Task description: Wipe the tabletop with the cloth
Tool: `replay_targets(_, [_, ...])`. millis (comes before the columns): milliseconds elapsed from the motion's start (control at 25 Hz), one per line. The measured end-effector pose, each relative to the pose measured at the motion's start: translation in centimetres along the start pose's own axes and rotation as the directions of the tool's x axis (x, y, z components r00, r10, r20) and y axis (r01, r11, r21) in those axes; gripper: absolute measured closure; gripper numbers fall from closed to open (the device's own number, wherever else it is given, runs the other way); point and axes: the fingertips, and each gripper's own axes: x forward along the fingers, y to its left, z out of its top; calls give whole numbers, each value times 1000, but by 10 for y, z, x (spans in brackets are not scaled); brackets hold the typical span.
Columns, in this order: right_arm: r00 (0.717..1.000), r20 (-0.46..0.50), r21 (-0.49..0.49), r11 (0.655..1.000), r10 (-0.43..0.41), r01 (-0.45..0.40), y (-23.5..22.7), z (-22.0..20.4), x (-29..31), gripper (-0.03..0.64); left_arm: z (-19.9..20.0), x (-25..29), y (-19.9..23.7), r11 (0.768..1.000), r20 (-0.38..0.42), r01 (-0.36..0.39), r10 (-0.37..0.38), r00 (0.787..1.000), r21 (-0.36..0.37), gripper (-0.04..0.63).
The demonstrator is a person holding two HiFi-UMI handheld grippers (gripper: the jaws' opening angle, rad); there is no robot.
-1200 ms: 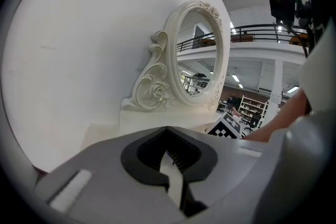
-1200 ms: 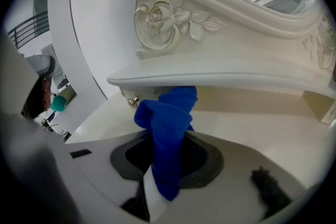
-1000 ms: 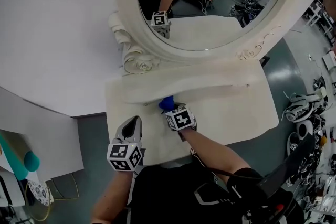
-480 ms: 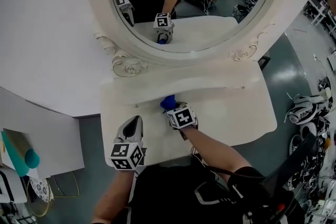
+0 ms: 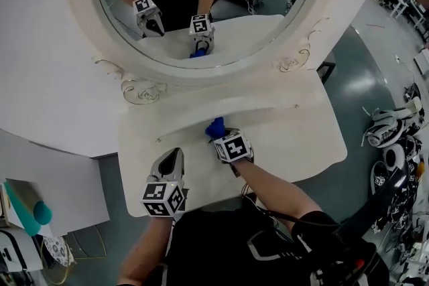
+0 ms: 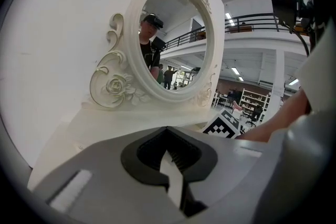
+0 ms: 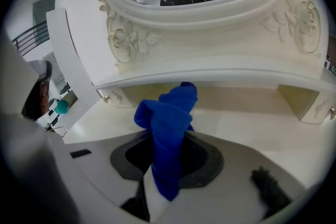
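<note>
Since my right gripper point(image 5: 221, 137), pinching the blue cloth point(image 5: 214, 127), has hardly moved, most tabletop point(image 5: 295, 137) needs wiping; my left gripper point(image 5: 172, 157) is closed, empty.

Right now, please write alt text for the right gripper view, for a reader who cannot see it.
The right gripper is shut on a bunched blue cloth, over a cream tabletop. Behind it stands an ornate oval mirror.
</note>
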Motion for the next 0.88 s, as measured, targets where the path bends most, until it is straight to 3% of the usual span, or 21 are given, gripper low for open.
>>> replay_targets(880, [997,18,63,996,-70,69,-102,-25,-58,497,4,46,-87,998,-23,51,-50,998,43,586])
